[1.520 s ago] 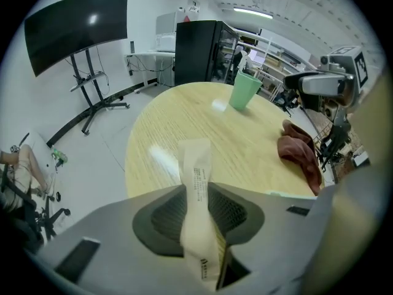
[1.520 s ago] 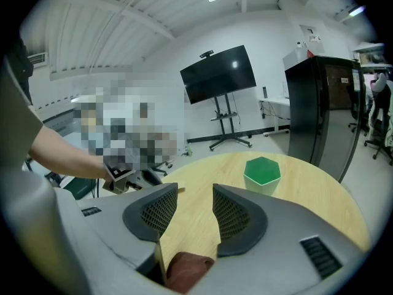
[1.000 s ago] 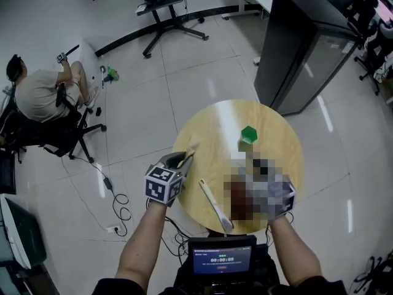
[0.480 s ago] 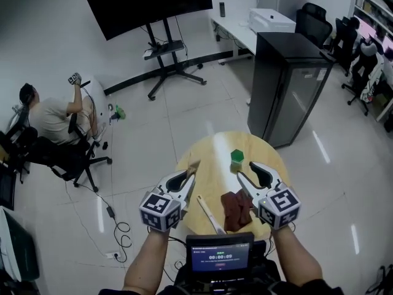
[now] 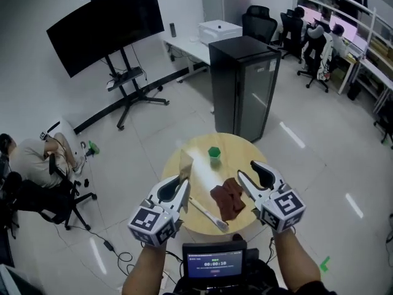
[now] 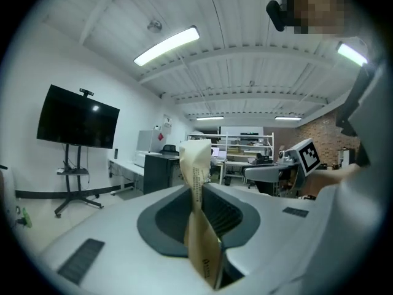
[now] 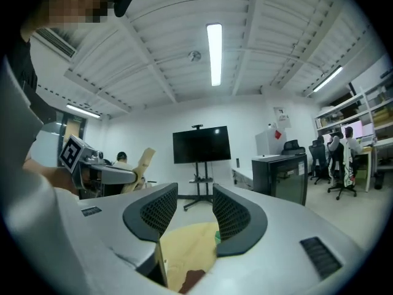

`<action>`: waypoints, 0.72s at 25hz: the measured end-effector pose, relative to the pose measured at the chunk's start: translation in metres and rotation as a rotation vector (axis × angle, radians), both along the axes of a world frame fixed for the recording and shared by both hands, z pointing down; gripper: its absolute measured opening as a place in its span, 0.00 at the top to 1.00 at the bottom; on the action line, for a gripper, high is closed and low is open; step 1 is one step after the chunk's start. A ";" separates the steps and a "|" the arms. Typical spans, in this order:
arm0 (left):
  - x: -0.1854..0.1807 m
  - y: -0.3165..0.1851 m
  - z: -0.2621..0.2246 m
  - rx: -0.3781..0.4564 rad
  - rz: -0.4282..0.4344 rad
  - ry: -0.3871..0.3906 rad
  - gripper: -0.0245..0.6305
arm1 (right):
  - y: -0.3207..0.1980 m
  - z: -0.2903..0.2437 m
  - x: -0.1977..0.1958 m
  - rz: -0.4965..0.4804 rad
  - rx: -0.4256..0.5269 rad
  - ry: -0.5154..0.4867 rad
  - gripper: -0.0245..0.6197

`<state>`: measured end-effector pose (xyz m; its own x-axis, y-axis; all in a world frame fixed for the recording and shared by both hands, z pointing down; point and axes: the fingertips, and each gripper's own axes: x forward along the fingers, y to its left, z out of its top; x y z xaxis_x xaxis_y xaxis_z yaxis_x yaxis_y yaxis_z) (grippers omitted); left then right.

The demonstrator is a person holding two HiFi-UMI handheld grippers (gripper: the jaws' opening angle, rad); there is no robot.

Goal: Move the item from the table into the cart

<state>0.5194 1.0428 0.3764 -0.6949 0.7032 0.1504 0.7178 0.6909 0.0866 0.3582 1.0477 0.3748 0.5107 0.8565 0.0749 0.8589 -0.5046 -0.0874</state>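
The left gripper [image 5: 182,182], at 7 o'clock of the round counter [image 5: 242,152], has just been closing its jaws on the beige packet [image 5: 186,163] and now holds it up, off the counter. The right gripper [image 5: 252,172], at 5 o'clock, has risen too, with its jaws wide and empty. No cart is in view yet, so I think the carrying comes next.

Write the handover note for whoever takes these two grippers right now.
Left gripper: its jaws have just been closing and are shut on a beige paper packet, held up off the round table.
Right gripper: open, nothing between its jaws, raised over the table.
On the table: green block, brown cloth, white stick-like tool.
Done: packet picked up.
Left: no cart shows in any view; find it, then put the packet in.
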 end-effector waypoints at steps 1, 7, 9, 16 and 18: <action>-0.009 -0.011 -0.004 -0.007 0.021 0.000 0.86 | -0.014 -0.005 -0.008 0.024 -0.005 -0.005 0.70; -0.100 -0.102 -0.019 -0.059 0.147 -0.017 0.86 | -0.133 -0.021 -0.098 0.184 -0.057 -0.039 0.70; -0.143 -0.129 -0.026 -0.079 0.205 -0.035 0.86 | -0.169 -0.026 -0.138 0.242 -0.068 -0.046 0.70; -0.349 -0.249 -0.038 -0.070 0.502 -0.096 0.86 | -0.333 -0.048 -0.324 0.513 -0.116 -0.066 0.70; -0.413 -0.282 -0.040 -0.080 0.587 -0.108 0.86 | -0.379 -0.050 -0.382 0.596 -0.133 -0.078 0.70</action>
